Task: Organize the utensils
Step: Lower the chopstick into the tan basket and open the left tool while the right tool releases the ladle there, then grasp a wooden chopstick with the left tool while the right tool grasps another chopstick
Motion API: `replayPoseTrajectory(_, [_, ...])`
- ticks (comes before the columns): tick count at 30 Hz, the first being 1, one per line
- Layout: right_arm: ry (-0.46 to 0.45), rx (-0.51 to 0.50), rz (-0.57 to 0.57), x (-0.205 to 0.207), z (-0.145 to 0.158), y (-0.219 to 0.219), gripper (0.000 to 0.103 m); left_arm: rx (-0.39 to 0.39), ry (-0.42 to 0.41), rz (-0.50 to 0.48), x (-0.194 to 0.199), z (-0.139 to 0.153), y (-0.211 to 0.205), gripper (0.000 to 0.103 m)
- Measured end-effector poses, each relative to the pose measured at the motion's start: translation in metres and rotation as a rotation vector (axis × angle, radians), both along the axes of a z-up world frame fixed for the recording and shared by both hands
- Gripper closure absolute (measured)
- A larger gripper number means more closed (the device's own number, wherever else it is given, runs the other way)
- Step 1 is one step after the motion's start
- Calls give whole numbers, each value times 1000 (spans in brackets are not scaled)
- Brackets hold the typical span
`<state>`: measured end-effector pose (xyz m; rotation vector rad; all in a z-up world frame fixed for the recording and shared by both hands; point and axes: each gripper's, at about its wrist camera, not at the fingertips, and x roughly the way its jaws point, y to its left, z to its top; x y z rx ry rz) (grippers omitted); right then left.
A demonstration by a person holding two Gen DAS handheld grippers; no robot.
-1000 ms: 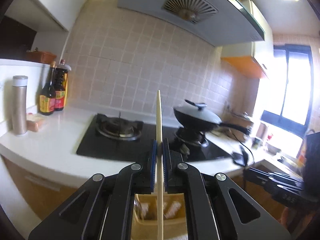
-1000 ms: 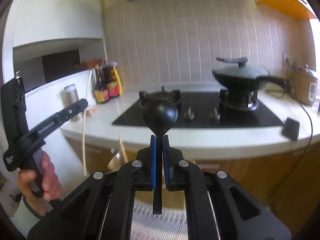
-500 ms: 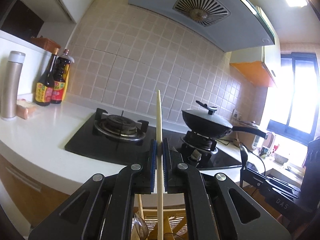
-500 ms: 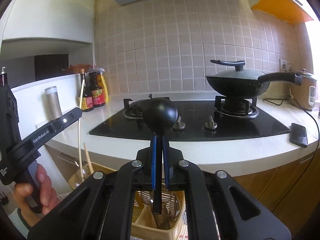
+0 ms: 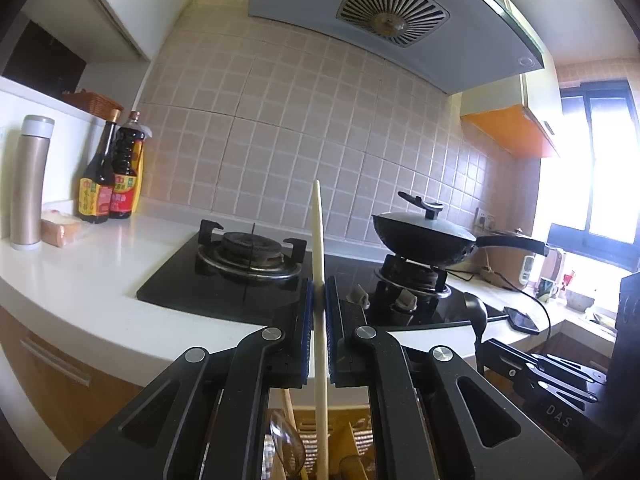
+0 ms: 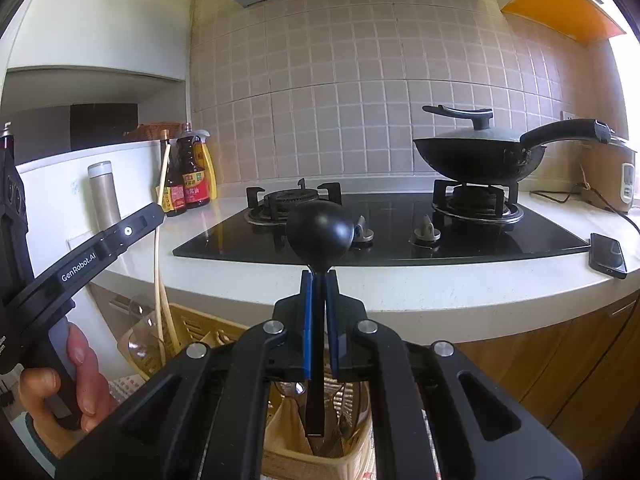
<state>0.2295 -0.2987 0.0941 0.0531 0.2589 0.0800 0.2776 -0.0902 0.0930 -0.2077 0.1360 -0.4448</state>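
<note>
Standing upright between the pressed-together jaws of the left gripper (image 5: 319, 304), the pale chopstick (image 5: 319, 240) looks light, thin and stiff, likely smooth enough to swivel or slip in a narrow pinch, so a hold near its middle, as now, seems the safest. Its lower end hangs below the jaws over the wicker basket (image 5: 356, 424), beside a clear spoon (image 5: 286, 446) already standing there. The right gripper (image 6: 319, 288) pinches the black ladle (image 6: 319, 234) by its handle just under the bowl; the ladle appears rigid and top-heavy, and its handle end hangs below the jaws inside the basket's compartment. Compared with a second ago, both tools have come down: the basket now sits closer beneath each pair of jaws, and the surface (image 6: 440, 284) with the stove (image 6: 380, 232) lies ahead at nearly jaw level.
</note>
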Motion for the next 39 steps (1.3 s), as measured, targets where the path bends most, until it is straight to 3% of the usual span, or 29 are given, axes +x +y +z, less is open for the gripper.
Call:
replayPoseTrajectory(3, [6,-21,10,-8,-6,2,97,12,4,-6,-4,-5,1,93])
replayPoseTrajectory(7, [15,-29,11,-20,-9,0,96,26,25,-24,-9,-10,1,78])
replayPoseTrajectory(11, [40,-21,22,-34,-6,-5,88,32,30,-25,-20,-9,7,68])
replayPoseTrajectory(15, [73,12,31,-52,-2,-10,84,13,61,-27,-36,-1,23,67])
replayPoseTrajectory(16, [77,18,32,-60,0,-11,82,8,72,-31,-42,2,29,67])
replayPoseTrajectory(18, [83,32,41,-78,6,-13,69,-5,91,-46,-58,7,42,66])
replayPoseTrajectory(20, [89,42,47,-100,12,-14,55,-7,119,-62,-74,11,54,57])
replayPoseTrajectory(23, [136,44,84,-127,15,-10,55,39,194,-57,-105,14,73,51])
replayPoseTrajectory(28, [376,-28,86,-163,-5,8,55,189,424,-70,-144,-10,95,50])
replayPoseTrajectory(34, [765,-54,113,-182,-68,19,55,364,727,-170,-185,-79,96,52])
replayPoseTrajectory(39, [945,-79,138,-192,-108,30,55,445,834,-276,-206,-113,79,52])
